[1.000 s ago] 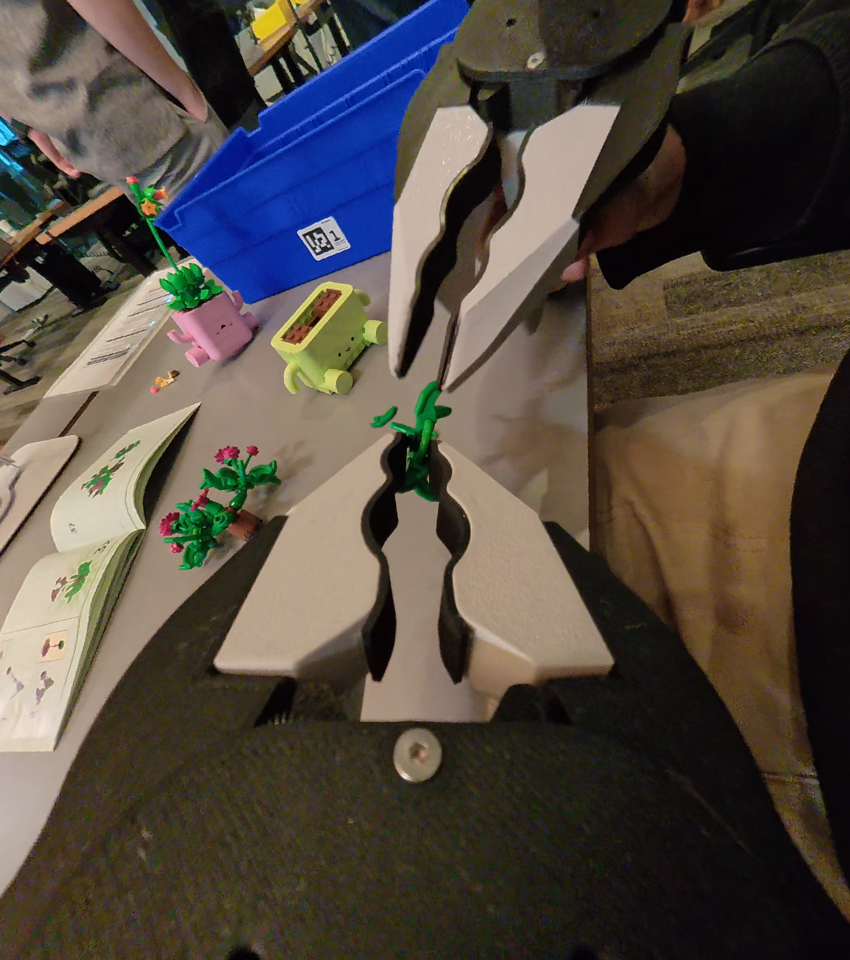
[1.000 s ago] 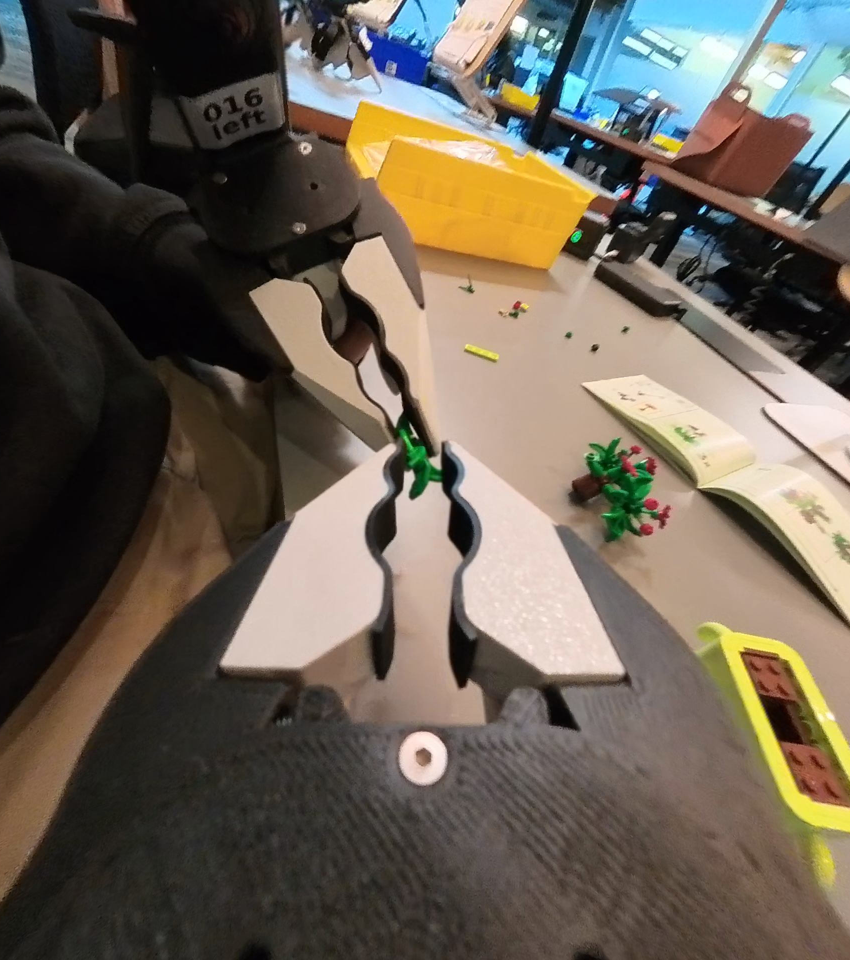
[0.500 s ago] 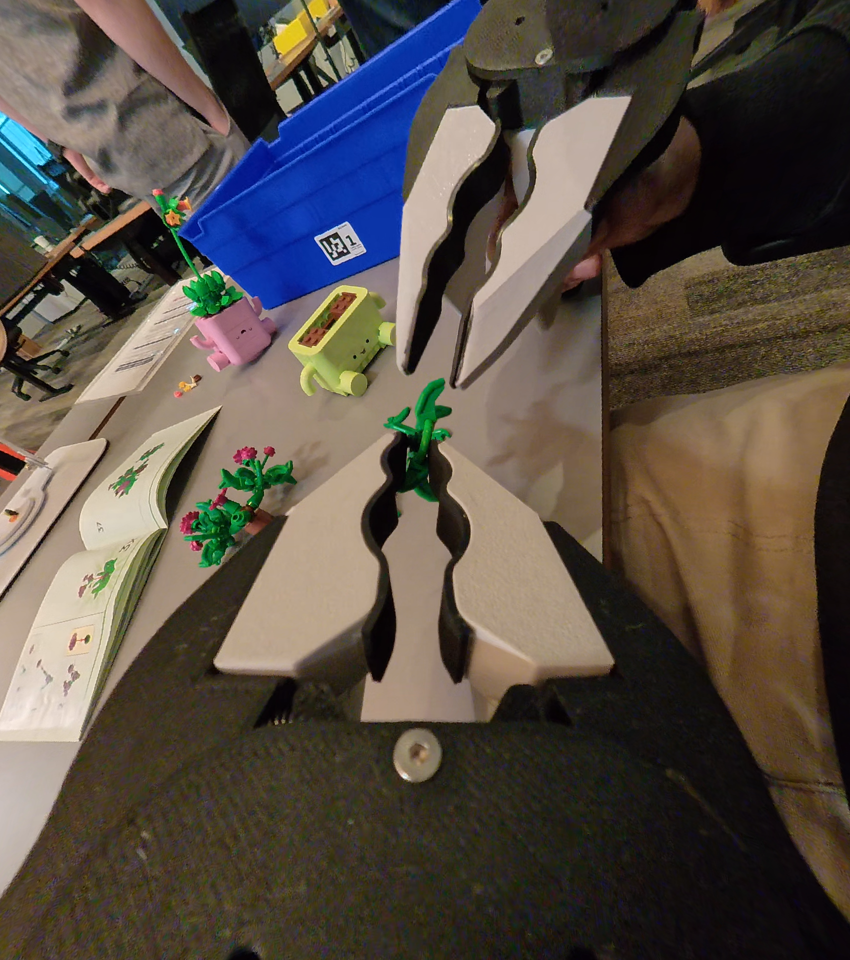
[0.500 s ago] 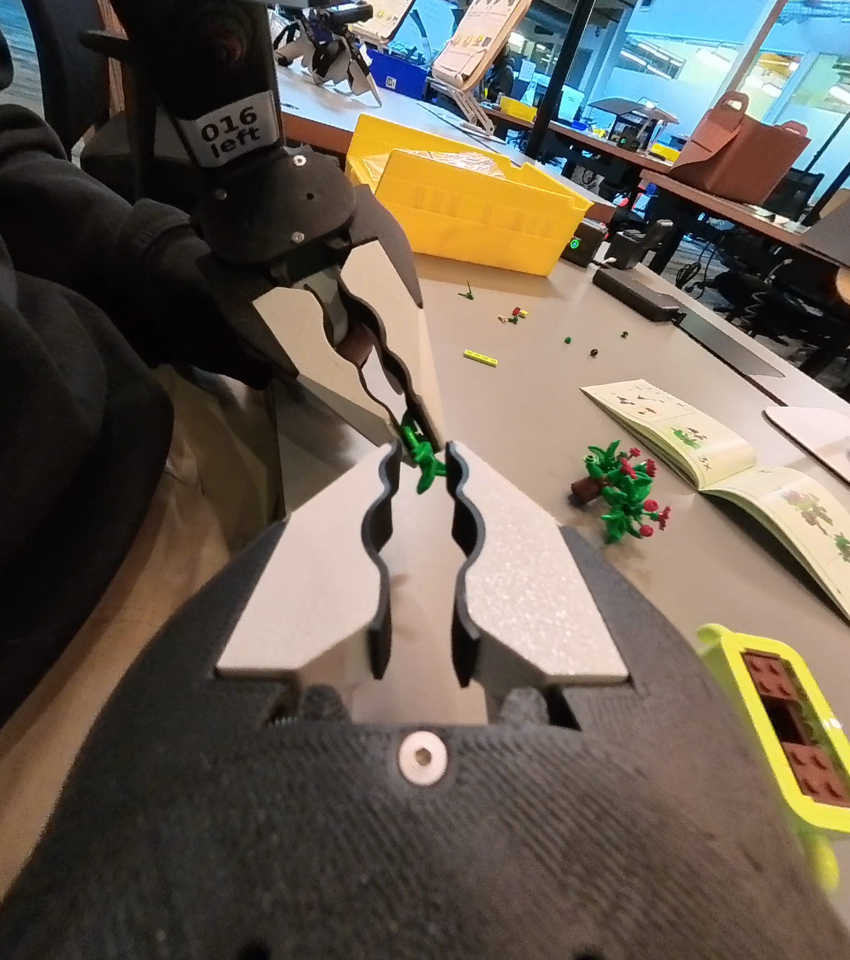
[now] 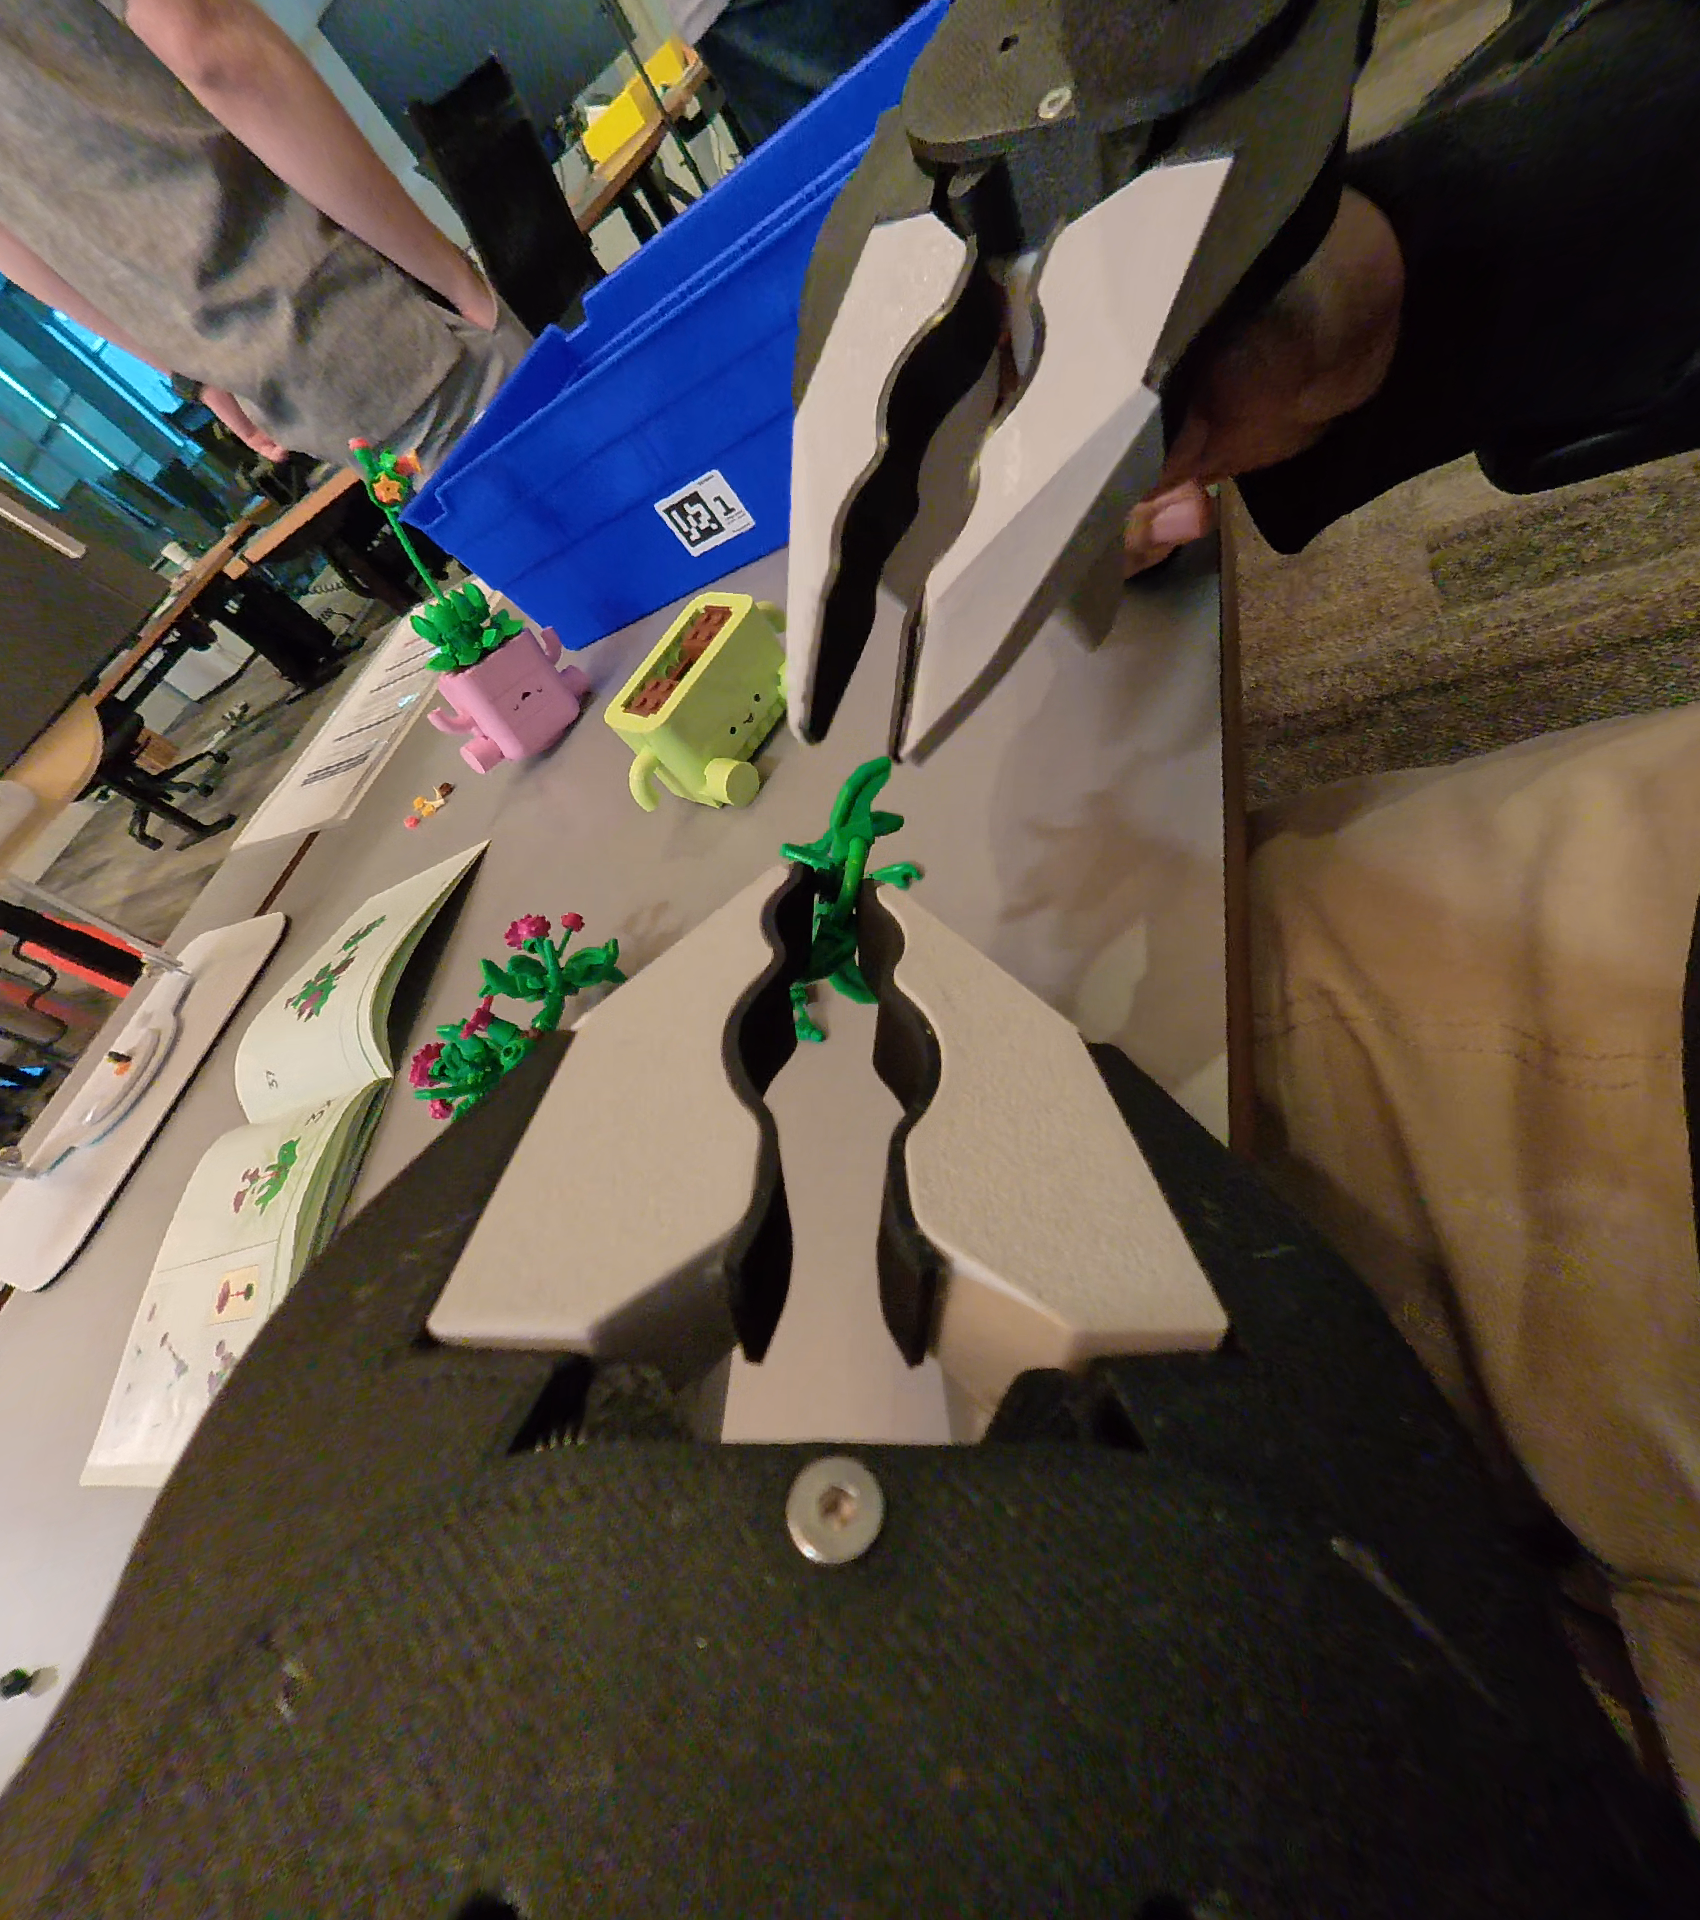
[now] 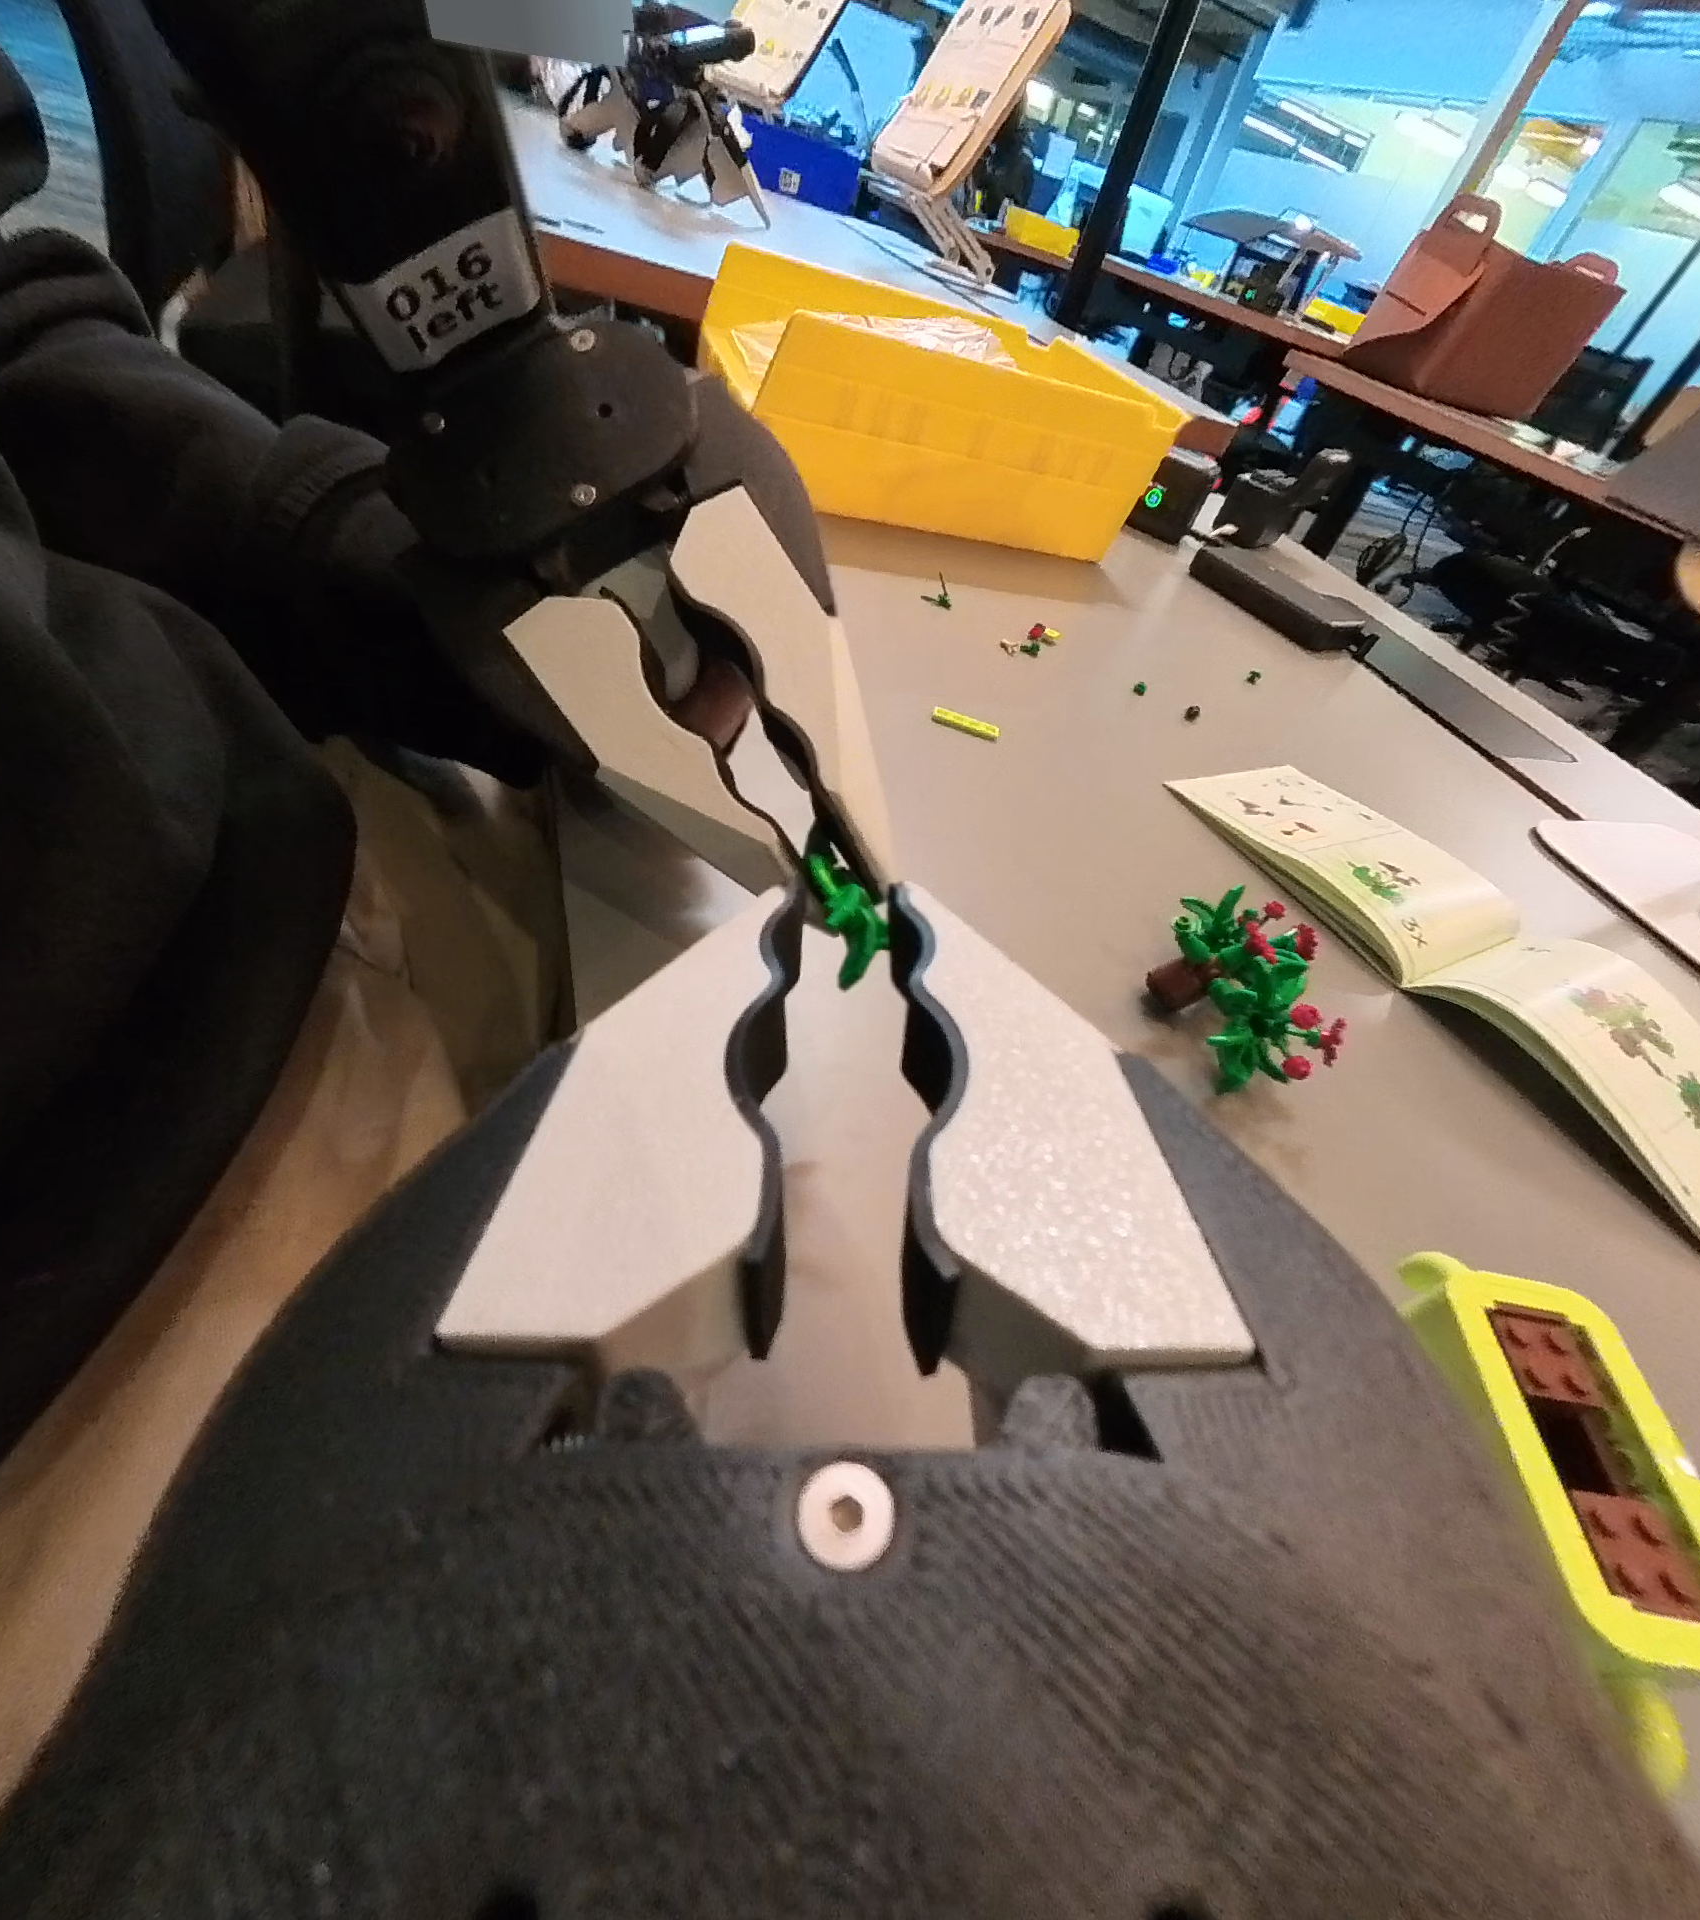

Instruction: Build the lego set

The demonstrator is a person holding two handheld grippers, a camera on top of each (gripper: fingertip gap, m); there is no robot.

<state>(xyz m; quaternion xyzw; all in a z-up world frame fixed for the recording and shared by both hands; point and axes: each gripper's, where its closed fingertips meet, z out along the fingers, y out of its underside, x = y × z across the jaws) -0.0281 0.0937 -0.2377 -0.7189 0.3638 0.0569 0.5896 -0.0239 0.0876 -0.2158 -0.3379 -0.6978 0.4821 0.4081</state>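
When viewed from the left wrist, showed the left gripper (image 5: pixel 833 914) drawn in to a narrow slot and clamped on the green sprig (image 5: pixel 844 904) right at the tips, held clear of the grey table (image 5: pixel 1085 831) and close to its near edge. Showed the right gripper (image 5: pixel 851 743) pointing down from above, jaws a sliver apart and empty, tips just beside the topmost leaf; could not tell whether touching. Left the lime pot (image 5: pixel 711 707), the pink pot (image 5: pixel 513 707) and the flowering stem (image 5: pixel 513 1008) well apart on the table, near the open booklet (image 5: pixel 326 1029).

When viewed from the right wrist, placed the sprig at the mouth of the right gripper, leaves poking into the gap, with the left gripper pinching it from the far side. Looked slightly parted there too, not yet bearing on the plastic.

Could have gone wrong in several ways, by this reading. Might have popped a leaf off by closing on foliage instead of stalk. Might have levered the sprig out of the left hold by pushing off-axis, given so shallow a pinch at the very tips. Might have lost it over the table edge onto the lap below, given the nearness of that edge. Might also have bent the thin stalk by squeezing from both ends at once.
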